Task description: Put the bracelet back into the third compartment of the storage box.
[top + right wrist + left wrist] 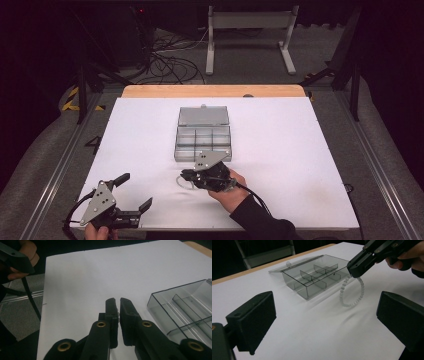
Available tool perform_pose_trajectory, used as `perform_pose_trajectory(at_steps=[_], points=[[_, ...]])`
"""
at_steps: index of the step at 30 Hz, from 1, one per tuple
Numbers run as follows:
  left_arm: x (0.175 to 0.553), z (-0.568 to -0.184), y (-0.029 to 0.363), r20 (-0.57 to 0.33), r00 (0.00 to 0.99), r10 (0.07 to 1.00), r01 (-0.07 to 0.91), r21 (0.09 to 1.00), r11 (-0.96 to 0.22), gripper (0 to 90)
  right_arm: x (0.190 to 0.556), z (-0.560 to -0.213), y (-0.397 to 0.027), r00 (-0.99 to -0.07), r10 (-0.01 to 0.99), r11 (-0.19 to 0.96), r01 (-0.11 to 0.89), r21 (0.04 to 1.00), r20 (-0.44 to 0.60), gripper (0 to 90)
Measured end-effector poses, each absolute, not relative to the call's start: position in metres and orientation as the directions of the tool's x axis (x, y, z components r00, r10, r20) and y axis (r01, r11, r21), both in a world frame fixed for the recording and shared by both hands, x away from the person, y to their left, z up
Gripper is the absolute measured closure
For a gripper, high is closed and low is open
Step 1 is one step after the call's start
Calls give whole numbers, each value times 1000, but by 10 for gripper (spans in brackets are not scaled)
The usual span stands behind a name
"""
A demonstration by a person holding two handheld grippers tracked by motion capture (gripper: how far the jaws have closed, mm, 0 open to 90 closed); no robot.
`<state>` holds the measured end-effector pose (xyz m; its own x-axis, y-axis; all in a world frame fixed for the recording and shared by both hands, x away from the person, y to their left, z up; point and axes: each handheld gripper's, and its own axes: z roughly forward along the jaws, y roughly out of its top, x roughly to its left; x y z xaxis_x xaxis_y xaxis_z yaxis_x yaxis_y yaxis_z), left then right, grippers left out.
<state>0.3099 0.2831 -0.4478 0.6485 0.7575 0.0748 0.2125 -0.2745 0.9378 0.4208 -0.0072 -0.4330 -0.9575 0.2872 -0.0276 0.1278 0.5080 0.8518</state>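
Table: white rectangular tabletop (300, 165) with a light wooden strip (212, 91) along its far edge, seen from the high view.
Box: clear smoky-grey plastic organiser box (203, 143) with inner dividers sits near the table's middle; its hinged lid (204, 116) lies open and flat on the far side.
Compartments: dividers split the box into several cells; those that can be seen look empty in the left gripper view (317, 280).
Bracelet: white beaded ring (352, 293) hangs as a loop from the tip of the right gripper, just beside the near wall of the box; its lower edge is at the tabletop, though touching or just above I cannot tell. In the high view it shows as a faint pale loop (181, 182) left of the right gripper.
Right gripper: black two-jaw gripper (186, 175) in the person's right hand (227, 192), near the front of the box, pointing left; jaws pinched nearly together on the bracelet, with a thin slit between the pads in the right gripper view (118, 315).
Left gripper: black two-jaw gripper (135, 192) at the near left corner of the table, well apart from the box; jaws spread wide with nothing between them (324, 322).
Sleeve: dark sleeve (260, 220) covers the right forearm.
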Motion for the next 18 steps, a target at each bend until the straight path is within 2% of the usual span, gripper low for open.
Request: perform_pose_trajectory(at_steps=[18], points=[[310, -448, 283, 77, 651, 755, 211, 937, -277, 29, 423, -415, -14, -955, 291, 504, 97, 858, -63, 866]])
